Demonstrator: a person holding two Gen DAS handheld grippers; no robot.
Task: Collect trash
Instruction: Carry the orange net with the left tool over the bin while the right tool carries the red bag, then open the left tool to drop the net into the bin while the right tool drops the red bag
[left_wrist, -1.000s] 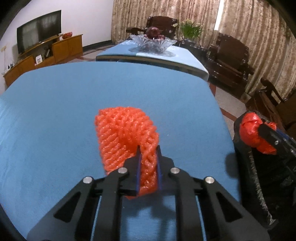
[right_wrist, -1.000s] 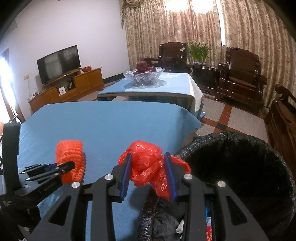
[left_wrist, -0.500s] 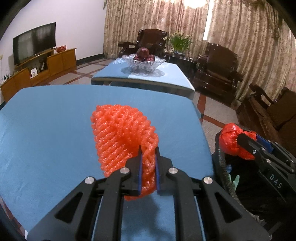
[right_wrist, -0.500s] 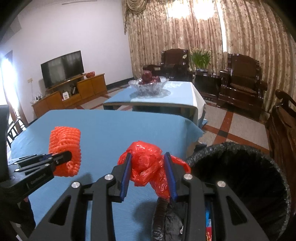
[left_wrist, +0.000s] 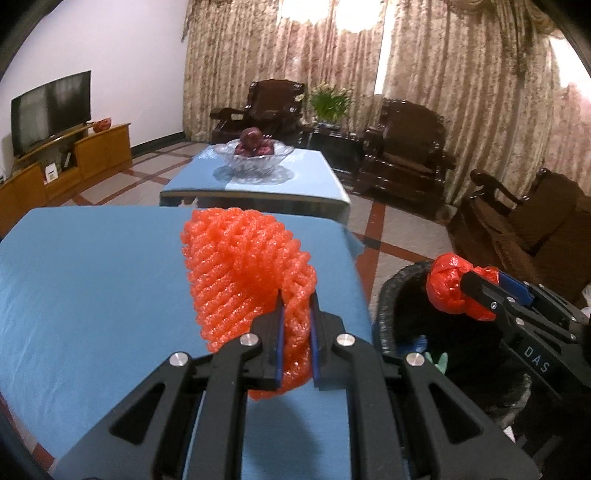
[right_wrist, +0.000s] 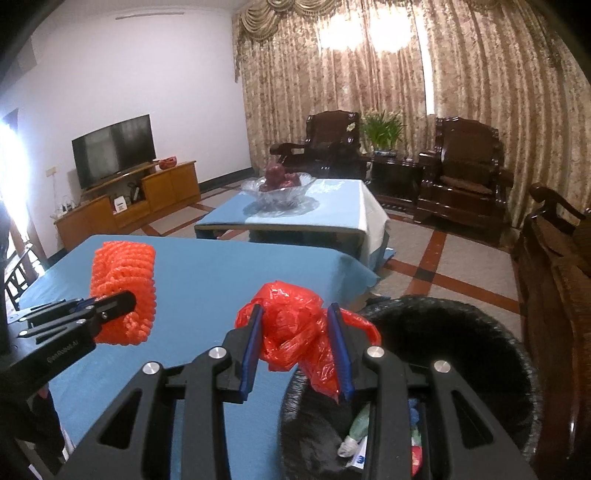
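Two handheld grippers carry rubbish toward a black-lined bin (right_wrist: 461, 332) that stands just beside a blue-covered table (left_wrist: 92, 277) in a living room. The left gripper (left_wrist: 295, 321) is clamped tight on the lower edge of an orange foam net sleeve (left_wrist: 243, 273), which is held clear above the tablecloth. The right gripper (right_wrist: 295, 347) is clamped on a crumpled red plastic bag (right_wrist: 291, 325), held at the bin's near rim, with part of the bag hanging over the opening. Scraps already lie inside the bin. To finish the step cleanly, the bag likely needs to be carried fully over the mouth of the bin before the jaws part, since the light film could catch on the rim or cling to a pad. The foam net should probably follow the same way, carried past the table's edge and released low over the opening so it cannot bounce out.
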